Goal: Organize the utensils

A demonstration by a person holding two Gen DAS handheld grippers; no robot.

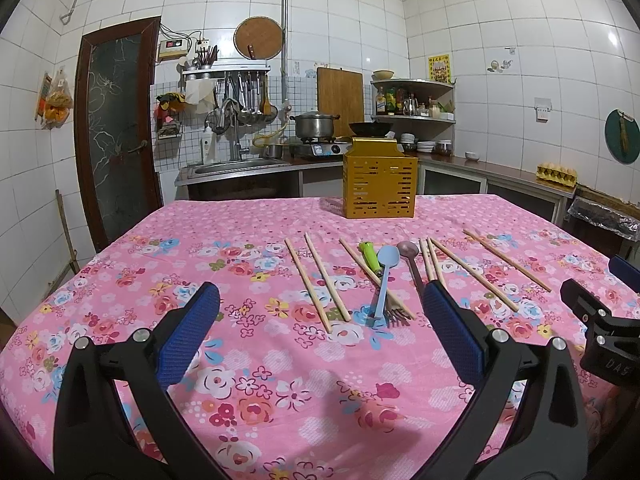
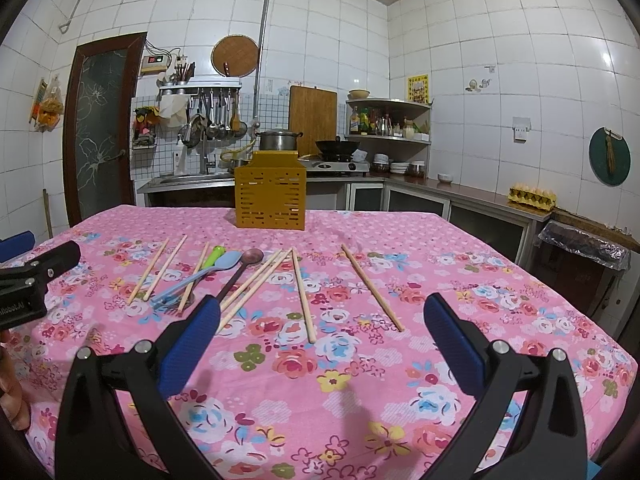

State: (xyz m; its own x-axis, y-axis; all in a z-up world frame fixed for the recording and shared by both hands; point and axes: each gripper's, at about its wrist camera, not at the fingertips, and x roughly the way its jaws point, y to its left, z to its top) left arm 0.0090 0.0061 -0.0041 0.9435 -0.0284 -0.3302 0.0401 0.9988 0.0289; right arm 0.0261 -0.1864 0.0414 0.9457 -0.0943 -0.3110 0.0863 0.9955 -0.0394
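Observation:
A yellow slotted utensil holder (image 1: 379, 184) (image 2: 271, 194) stands upright at the far side of the pink floral table. Several wooden chopsticks (image 1: 326, 280) (image 2: 303, 296) lie loose in a row before it. Among them lie a light blue spoon (image 1: 386, 276) (image 2: 200, 274), a dark long-handled spoon (image 1: 411, 260) (image 2: 240, 272) and a green-handled fork (image 1: 370, 258) (image 2: 213, 257). My left gripper (image 1: 320, 300) hovers open above the near table, short of the utensils. My right gripper (image 2: 320, 312) is open too, with two chopsticks lying between its fingers' line of sight.
Pink flowered cloth (image 1: 280, 380) (image 2: 460, 264) covers the whole table. Behind it runs a kitchen counter with a sink (image 1: 236, 168), a pot on a stove (image 1: 314, 124) and a corner shelf (image 2: 388, 120). A foil-lined bin (image 2: 584, 248) stands at the right.

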